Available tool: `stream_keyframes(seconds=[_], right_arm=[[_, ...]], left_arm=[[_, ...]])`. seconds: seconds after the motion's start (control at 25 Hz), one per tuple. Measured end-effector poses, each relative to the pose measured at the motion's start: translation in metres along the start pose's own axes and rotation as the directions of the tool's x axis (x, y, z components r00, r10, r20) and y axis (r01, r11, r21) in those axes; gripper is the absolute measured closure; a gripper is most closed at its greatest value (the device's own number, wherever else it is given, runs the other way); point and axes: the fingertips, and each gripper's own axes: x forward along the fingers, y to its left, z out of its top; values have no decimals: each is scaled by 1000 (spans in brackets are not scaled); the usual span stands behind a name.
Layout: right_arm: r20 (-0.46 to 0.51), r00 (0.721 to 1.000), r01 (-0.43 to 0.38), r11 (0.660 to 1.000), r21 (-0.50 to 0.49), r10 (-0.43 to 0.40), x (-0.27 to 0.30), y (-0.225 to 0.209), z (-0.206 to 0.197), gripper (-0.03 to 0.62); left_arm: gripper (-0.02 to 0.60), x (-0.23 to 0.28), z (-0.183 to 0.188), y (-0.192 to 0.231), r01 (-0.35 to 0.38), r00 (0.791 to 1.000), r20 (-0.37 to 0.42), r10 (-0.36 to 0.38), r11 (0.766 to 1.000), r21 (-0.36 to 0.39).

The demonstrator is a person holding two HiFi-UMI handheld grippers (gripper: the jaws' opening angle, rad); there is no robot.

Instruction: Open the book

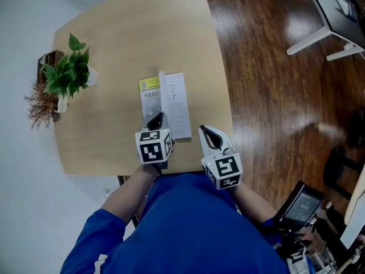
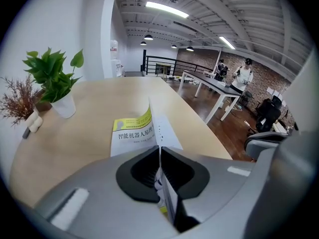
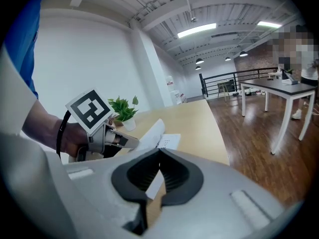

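A thin book [image 1: 150,96] with a yellow and white front lies on the wooden table [image 1: 114,44], near its front edge. My left gripper [image 1: 155,120] is shut on the near edge of a white leaf [image 1: 177,104] of the book and holds it raised off the stack. In the left gripper view that leaf [image 2: 162,128] runs almost edge-on out from between the left gripper [image 2: 159,148] jaws, above the yellow-topped page [image 2: 130,131]. To the book's right, my right gripper [image 1: 205,131] is shut with nothing in it. The right gripper [image 3: 159,151] view shows the raised leaf [image 3: 149,133].
A green potted plant [image 1: 71,73] and a dried brown sprig [image 1: 40,107] stand at the table's left edge. Dark wood floor [image 1: 268,96] lies to the right, with white desk legs [image 1: 316,37] far right. More desks and people [image 2: 234,76] are in the background.
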Motion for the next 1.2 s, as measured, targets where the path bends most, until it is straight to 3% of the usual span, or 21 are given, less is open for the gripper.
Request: stream_keyframes(seconds=[0.44, 1.2], right_arm=[[-4, 1000, -6, 1000, -6, 5, 3, 17, 1, 591], [7, 1000, -3, 999, -53, 4, 12, 59, 11, 591]], left_arm=[[561, -11, -5, 30, -2, 1000, 0, 2, 997, -73], [560, -33, -14, 87, 4, 1000, 19, -2, 991, -137]])
